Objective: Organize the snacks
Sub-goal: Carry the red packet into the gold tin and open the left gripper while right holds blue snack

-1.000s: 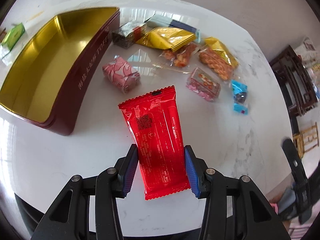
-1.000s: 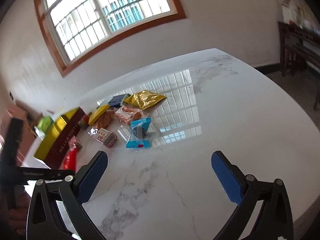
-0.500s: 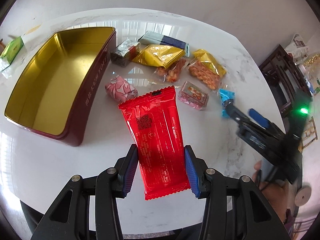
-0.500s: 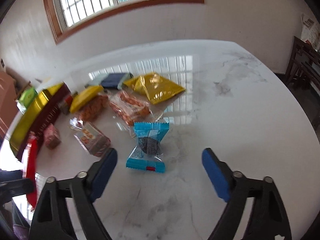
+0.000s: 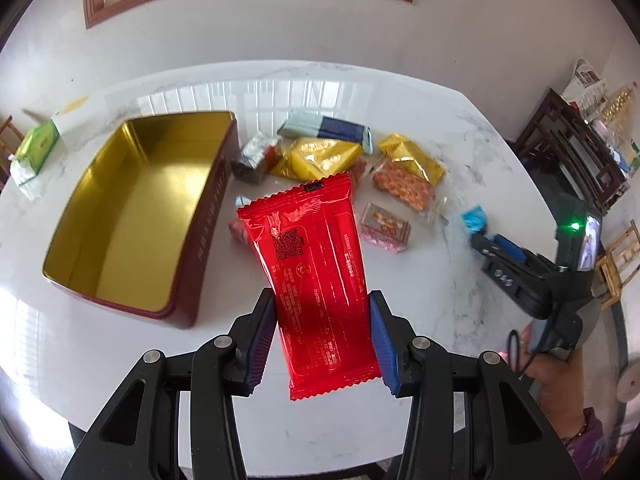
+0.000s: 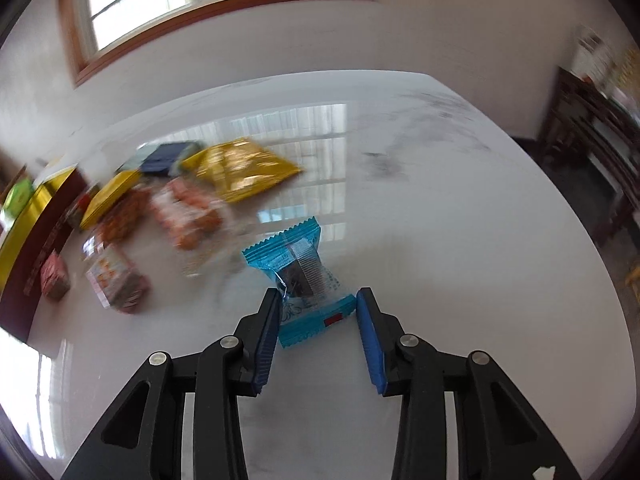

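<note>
Left gripper [image 5: 322, 336] clenched on red packet [image 5: 316, 276], pads against both long edges; packet held clear of the table [image 5: 400, 420], tilted, top seam toward the far edge

Open tin [image 5: 132, 216], gold inside, maroon walls, nothing in it; sits toward the table's left edge, long side running away from the near edge

Loose snacks bunched just right of the tin: pink wrapped block [image 5: 240, 234], silver-and-red packet [image 5: 256, 156], gold pouch [image 5: 320, 158], navy packet [image 5: 332, 130], orange snack bag [image 5: 404, 188], small pink-and-white box [image 5: 384, 228]

Green pack [image 5: 38, 146] at the far left edge, apart from the rest

Right gripper [image 6: 316, 320] closing around blue packet [image 6: 302, 276]; packet lies on the table between the jaws, both pads at its near end, near the table's right side
</note>
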Demonstrator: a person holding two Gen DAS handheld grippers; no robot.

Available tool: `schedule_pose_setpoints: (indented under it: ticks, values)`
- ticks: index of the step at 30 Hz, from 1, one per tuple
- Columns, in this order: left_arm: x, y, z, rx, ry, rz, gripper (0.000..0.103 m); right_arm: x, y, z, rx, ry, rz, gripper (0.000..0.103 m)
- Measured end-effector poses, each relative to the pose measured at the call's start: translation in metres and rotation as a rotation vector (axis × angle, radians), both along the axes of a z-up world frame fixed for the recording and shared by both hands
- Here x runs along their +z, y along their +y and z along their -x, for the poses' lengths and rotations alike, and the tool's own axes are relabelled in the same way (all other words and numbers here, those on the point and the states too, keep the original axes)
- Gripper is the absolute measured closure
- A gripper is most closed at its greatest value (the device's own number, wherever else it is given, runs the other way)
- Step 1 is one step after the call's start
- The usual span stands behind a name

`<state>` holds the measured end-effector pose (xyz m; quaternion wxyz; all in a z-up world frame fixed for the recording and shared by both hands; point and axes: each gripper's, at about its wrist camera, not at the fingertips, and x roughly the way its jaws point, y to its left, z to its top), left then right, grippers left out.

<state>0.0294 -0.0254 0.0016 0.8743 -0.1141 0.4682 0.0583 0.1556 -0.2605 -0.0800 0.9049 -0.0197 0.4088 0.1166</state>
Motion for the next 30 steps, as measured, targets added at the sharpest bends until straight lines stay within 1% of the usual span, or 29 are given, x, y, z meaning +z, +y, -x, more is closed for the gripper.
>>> schedule_pose_setpoints:
  ticks: [3,6,10,13,16,19,22,26,30]
  values:
    - [0.004,0.006,0.000,0.005,-0.012,-0.003,0.057,0.000,-0.022,-0.006,-0.074,0.004,-0.018,0.068]
    - [0.009,0.013,-0.002,0.014,-0.024,-0.013,0.057,0.001,-0.033,-0.010,-0.109,0.005,-0.019,0.068]
    - [0.013,0.027,-0.001,0.038,-0.042,-0.027,0.057,0.001,-0.042,-0.014,-0.138,0.006,-0.018,0.068]
    - [0.015,0.042,-0.002,0.059,-0.046,-0.031,0.057,0.002,-0.040,-0.013,-0.141,0.006,-0.006,0.067]
    - [0.017,0.058,-0.004,0.079,-0.052,-0.052,0.057,0.001,-0.039,-0.016,-0.140,0.006,-0.001,0.067]
    - [0.020,0.082,-0.010,0.094,-0.054,-0.071,0.057,0.001,-0.039,-0.017,-0.144,0.006,-0.006,0.067]
    - [0.020,0.115,-0.024,0.104,-0.041,-0.096,0.057,0.001,-0.037,-0.018,-0.144,0.006,0.007,0.067]
    - [0.013,0.163,-0.056,0.112,0.001,-0.139,0.057,0.000,-0.034,-0.018,-0.144,0.006,0.019,0.067]
    - [-0.001,0.193,-0.083,0.100,0.048,-0.153,0.057,0.000,-0.033,-0.017,-0.144,0.006,0.032,0.067]
